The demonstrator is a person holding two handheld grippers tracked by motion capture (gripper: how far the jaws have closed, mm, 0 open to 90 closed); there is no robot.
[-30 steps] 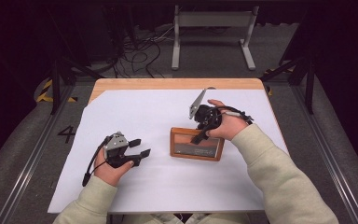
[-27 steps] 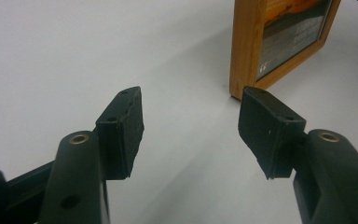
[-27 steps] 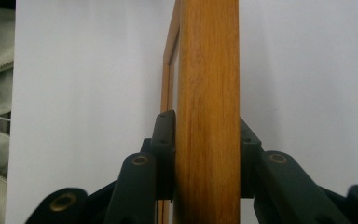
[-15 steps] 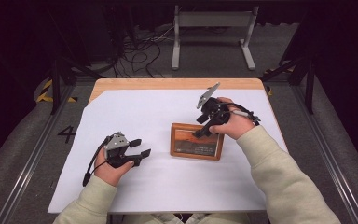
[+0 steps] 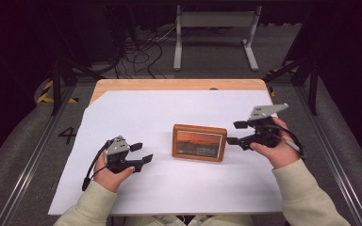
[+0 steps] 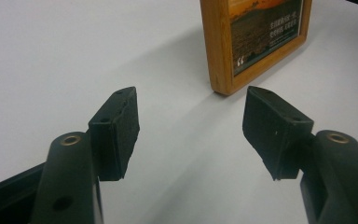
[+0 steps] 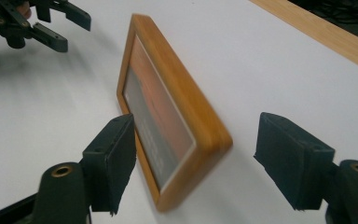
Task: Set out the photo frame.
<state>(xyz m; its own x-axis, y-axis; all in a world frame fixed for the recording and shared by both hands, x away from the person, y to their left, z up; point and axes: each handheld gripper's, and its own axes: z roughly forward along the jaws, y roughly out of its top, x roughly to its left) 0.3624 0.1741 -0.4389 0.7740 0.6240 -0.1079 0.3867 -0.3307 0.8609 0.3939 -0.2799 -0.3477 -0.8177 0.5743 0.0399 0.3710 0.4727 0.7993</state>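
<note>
Right claw (image 5: 234, 133) now off picture frame (image 5: 199, 142), beside it (jaws apart).

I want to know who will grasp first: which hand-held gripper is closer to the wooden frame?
The right hand-held gripper: its open jaws nearly reach the picture frame, while the left one rests apart.

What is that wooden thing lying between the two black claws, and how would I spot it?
Look at the white sheet covering the table. Near its middle, between the two hand-held grippers, stands a small picture frame. Its wood border and orange sunset picture make it the only coloured thing there.
</note>
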